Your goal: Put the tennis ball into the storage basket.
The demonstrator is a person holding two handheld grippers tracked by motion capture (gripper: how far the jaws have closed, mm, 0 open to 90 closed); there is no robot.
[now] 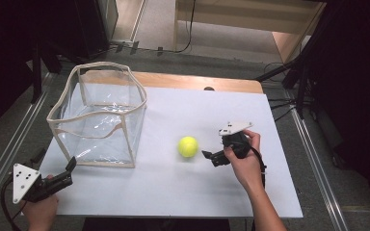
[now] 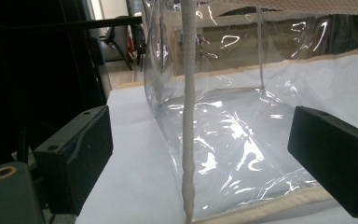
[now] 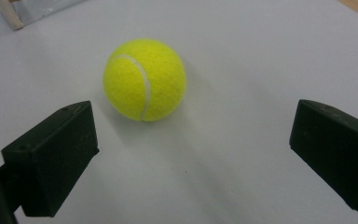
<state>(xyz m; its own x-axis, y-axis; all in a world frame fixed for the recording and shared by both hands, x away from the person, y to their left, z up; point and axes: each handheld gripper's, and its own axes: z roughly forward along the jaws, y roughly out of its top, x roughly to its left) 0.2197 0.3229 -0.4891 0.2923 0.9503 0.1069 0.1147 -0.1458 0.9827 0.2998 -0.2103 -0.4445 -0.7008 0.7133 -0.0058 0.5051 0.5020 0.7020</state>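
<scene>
While the clear plastic bin [image 1: 99, 115] with the beige fabric trim sits on the left part of the white table [image 1: 173, 187], nothing is visible inside it, just glare and wrinkles on the see-through walls. It stands upright with its top open, and the rim sags a bit on the near side.

The yellow tennis ball [image 1: 188, 146] is out on the bare tabletop, to the right of the bin and apart from it, not touching anything.

The right gripper [image 1: 211, 157] is held just to the right of the ball, pointing at it. In the right gripper view its jaws are spread wide with the ball [image 3: 144, 79] lying on the table ahead of them, a bit left of centre, and nothing between the jaws.

The left gripper [image 1: 71, 166] is at the near left corner of the table, aimed at the bin's near corner. In the left gripper view its jaws are spread wide too, and the bin's corner seam [image 2: 189, 121] stands upright in the line between them, a little way ahead. Not gripping anything.
</scene>
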